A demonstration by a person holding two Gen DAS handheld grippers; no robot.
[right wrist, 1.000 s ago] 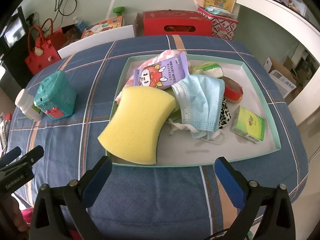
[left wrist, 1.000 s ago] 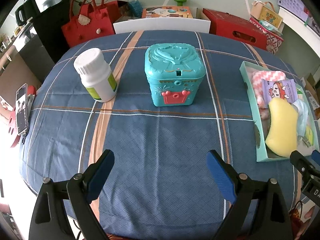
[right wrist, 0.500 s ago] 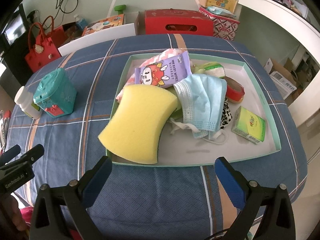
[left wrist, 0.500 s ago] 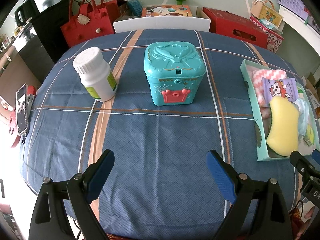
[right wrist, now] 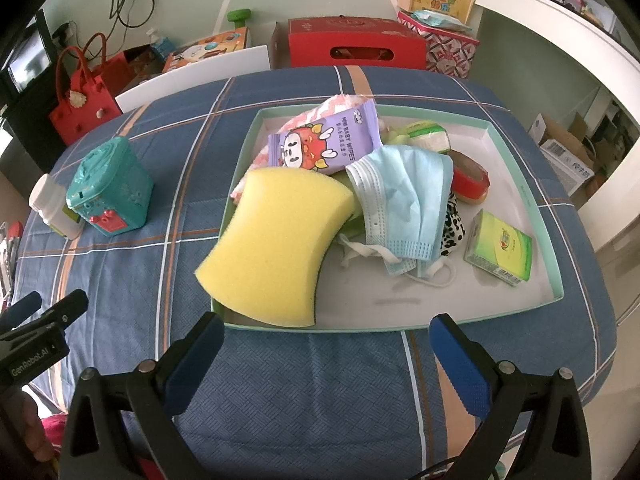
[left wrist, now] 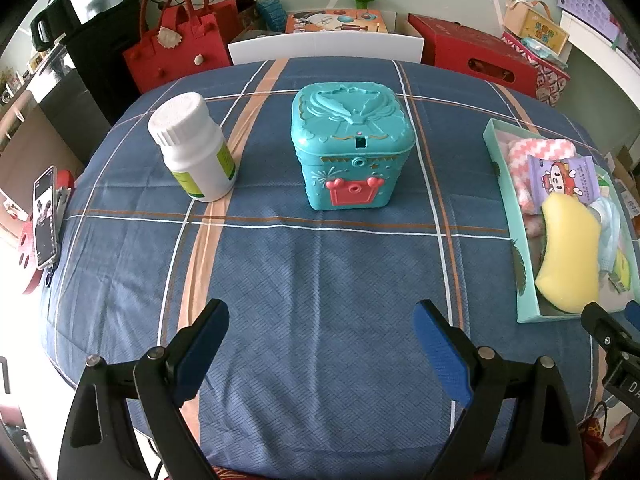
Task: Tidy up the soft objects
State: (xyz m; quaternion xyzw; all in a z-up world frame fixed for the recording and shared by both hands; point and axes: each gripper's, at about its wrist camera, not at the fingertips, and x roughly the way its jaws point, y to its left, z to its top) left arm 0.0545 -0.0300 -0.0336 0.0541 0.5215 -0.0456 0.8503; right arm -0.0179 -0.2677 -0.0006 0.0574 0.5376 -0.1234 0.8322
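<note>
Both tongs I hold spread wide, gripping nothing; left gripper over bare blue cloth, facing teal box; right gripper just short of tray; yellow sponge overhangs its near-left rim, face mask beside it.

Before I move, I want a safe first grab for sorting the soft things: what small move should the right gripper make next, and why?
Probably ease the right gripper forward toward the yellow sponge. It is open and empty just short of the tray, and the sponge lies on top of the pile, its near corner overhanging the tray's front rim, so it looks the easiest soft item to pinch.
</note>
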